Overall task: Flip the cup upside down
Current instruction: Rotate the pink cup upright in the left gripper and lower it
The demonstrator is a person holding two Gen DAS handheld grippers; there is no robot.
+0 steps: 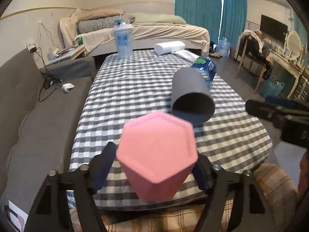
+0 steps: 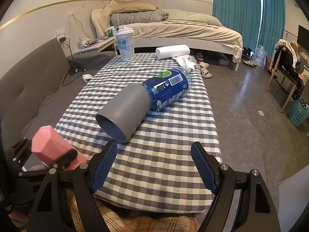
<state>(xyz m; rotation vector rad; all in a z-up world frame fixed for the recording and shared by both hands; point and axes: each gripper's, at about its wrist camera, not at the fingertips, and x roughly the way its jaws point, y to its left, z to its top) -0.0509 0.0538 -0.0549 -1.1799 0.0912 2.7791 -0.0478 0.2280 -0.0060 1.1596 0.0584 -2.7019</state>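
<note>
Left hand-held gripper (image 1: 154, 166): we hold the pink cup (image 1: 157, 154) clamped between the pads, its closed hexagonal base facing away from the camera, over the near edge of the table (image 1: 135, 89).
Right hand-held gripper (image 2: 154, 166): jaws apart, holding nothing, near the table edge.
Step in hand: we judge the cup is mid-turn; we rotate the wrist until the mouth faces down.
Placement: we choose bare checked cloth near the front, well apart from the grey cup (image 2: 123, 112) lying on its side against the blue bottle (image 2: 170, 89).
Release: we open only once the rim sits flat.
</note>
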